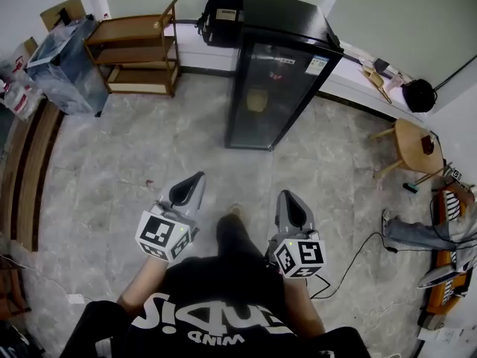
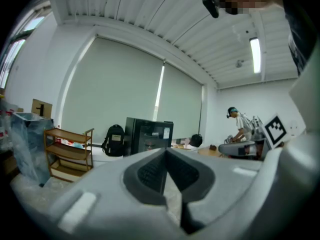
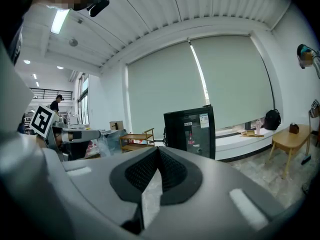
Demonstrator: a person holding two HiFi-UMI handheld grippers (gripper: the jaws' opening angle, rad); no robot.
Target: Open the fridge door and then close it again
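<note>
Both pairs of jaws are pressed together on nothing, the left gripper [image 1: 194, 182] and right gripper [image 1: 289, 200] side by side, near the person. The fridge [image 1: 277, 73] stands well apart at the far wall, its door closed, with a wooden shelf [image 1: 138, 51] to its left.

Open floor [image 1: 149, 162] runs from the left gripper [image 1: 197, 179] and right gripper [image 1: 288, 198] straight up to the fridge [image 1: 279, 73]. A backpack [image 1: 222, 13] sits just beside the fridge on its left, with a shelf [image 1: 138, 51] near it and a wrapped bin [image 1: 63, 66] further left. On the right a stool [image 1: 414, 144] stands apart from the fridge, and a cable [image 1: 358, 246] trails near the right gripper.
</note>
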